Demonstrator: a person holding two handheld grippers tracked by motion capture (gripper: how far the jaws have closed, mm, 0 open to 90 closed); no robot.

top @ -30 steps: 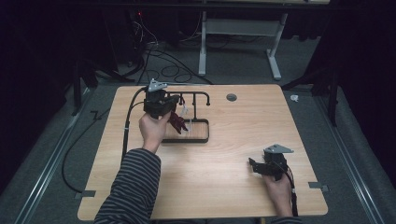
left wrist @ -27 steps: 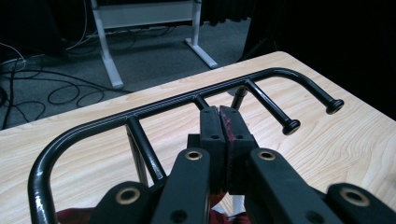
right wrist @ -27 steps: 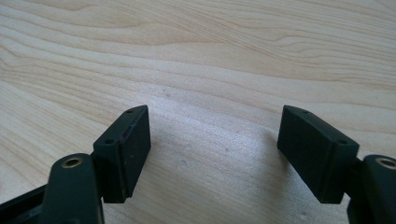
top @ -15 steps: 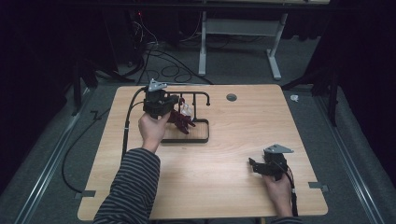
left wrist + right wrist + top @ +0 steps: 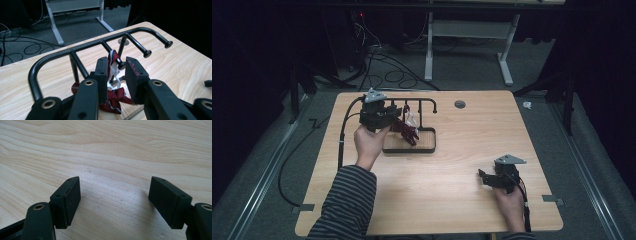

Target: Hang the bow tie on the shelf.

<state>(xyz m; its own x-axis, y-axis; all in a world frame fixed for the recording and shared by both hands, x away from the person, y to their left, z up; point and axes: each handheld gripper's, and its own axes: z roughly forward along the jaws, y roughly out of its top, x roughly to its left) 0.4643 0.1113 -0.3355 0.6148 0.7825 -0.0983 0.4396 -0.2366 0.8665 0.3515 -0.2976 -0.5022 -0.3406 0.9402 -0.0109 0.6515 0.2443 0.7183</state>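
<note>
Tie (image 5: 113,61) draped on a peg of the rack (image 5: 82,47), tail bunched on the rack's tray (image 5: 424,147); hanging looks done, only the backing away left. Left gripper (image 5: 117,75) at the rack, jaws just been opening, parted either side of the tie, pads no longer pinching it. Right gripper (image 5: 113,195) wide apart, empty, low over bare table (image 5: 112,150), well away.

A light wooden table (image 5: 452,200) stands on grey carpet (image 5: 472,75) in a dim room, its edges lost in darkness. Black cables (image 5: 382,65) lie tangled on the floor beyond it, beside the white metal legs of a desk (image 5: 429,50).
</note>
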